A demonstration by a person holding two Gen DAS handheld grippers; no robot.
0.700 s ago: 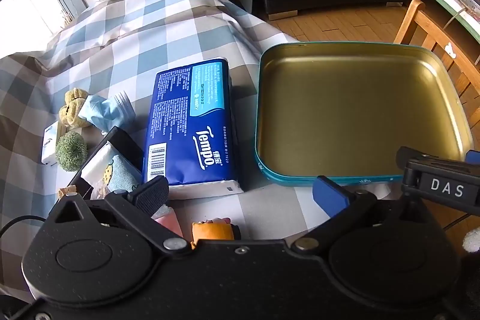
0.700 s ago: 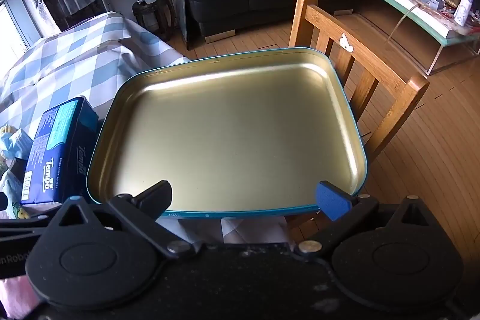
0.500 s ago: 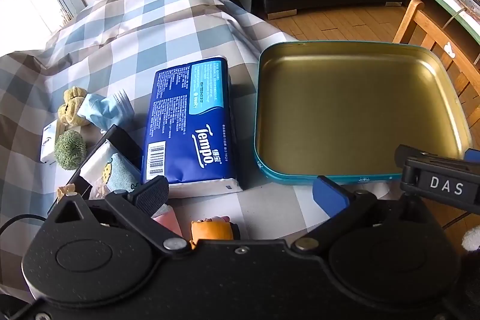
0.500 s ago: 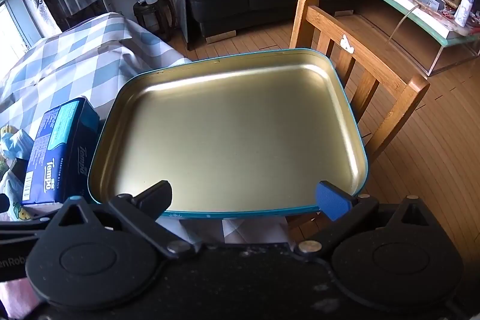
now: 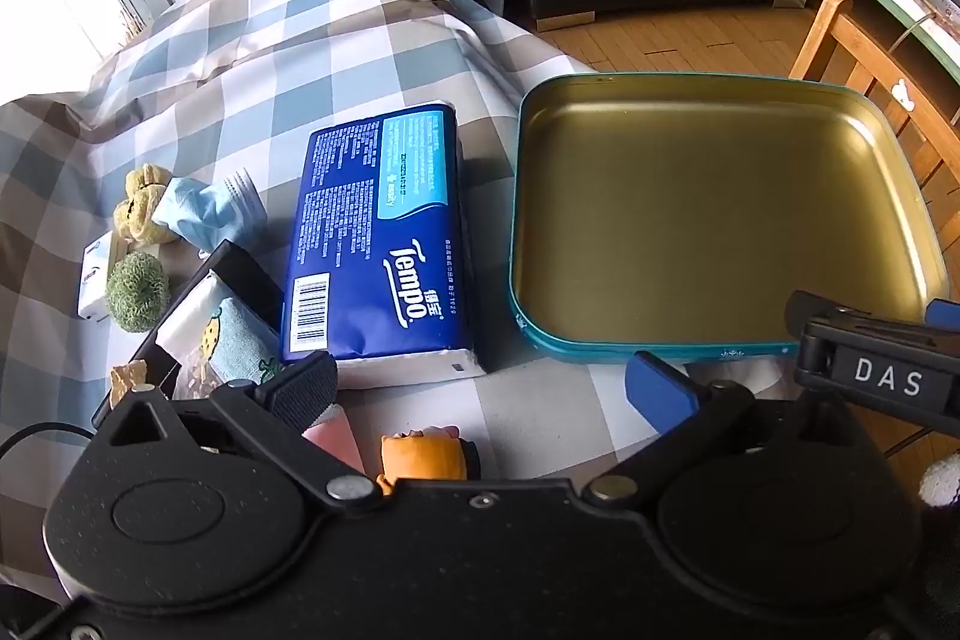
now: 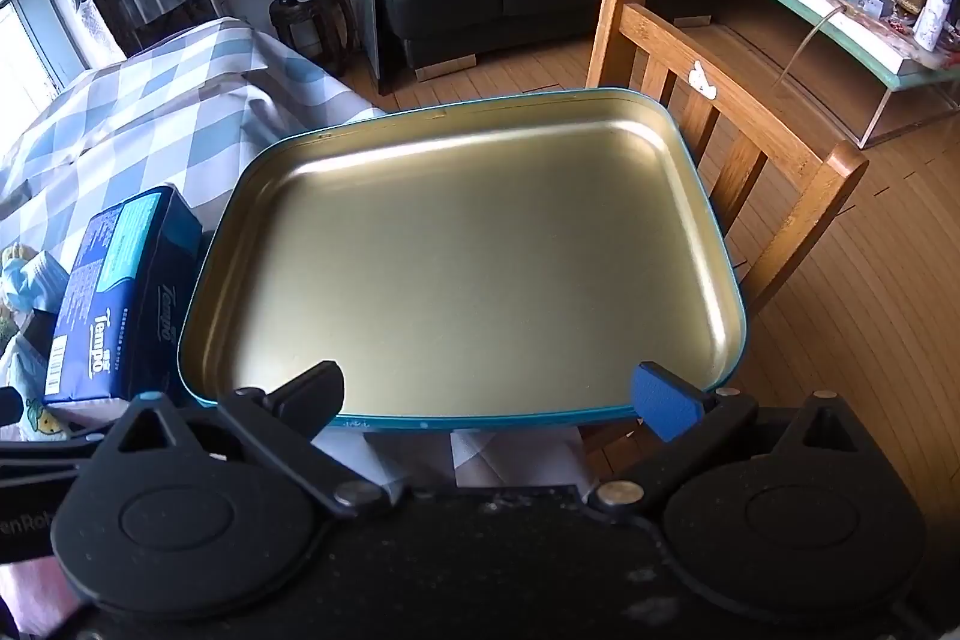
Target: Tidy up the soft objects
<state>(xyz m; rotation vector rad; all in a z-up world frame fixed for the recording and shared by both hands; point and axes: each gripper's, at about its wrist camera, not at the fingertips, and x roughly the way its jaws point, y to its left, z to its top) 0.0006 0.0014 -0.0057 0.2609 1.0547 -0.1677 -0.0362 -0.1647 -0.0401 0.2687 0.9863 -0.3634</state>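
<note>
Left tool: fingers spread wide, nothing between them, held low over the near edge of the table. Right tool: fingers likewise spread, empty, at the near rim of the teal tin tray.

Tray interior is bare gold metal. Its right side overhangs the table toward a wooden chair close behind it; floor shows beyond.

Tempo tissue pack lies flat just left of the tray, with a narrow strip of checked tablecloth between them.

Left of the pack, clustered: light blue cloth touching a yellow knitted toy, green fuzzy ball, small white box, and a black box holding a patterned towel. An orange soft toy sits at the near edge, partly hidden by the left tool's body.

Far half of the tablecloth carries nothing.
</note>
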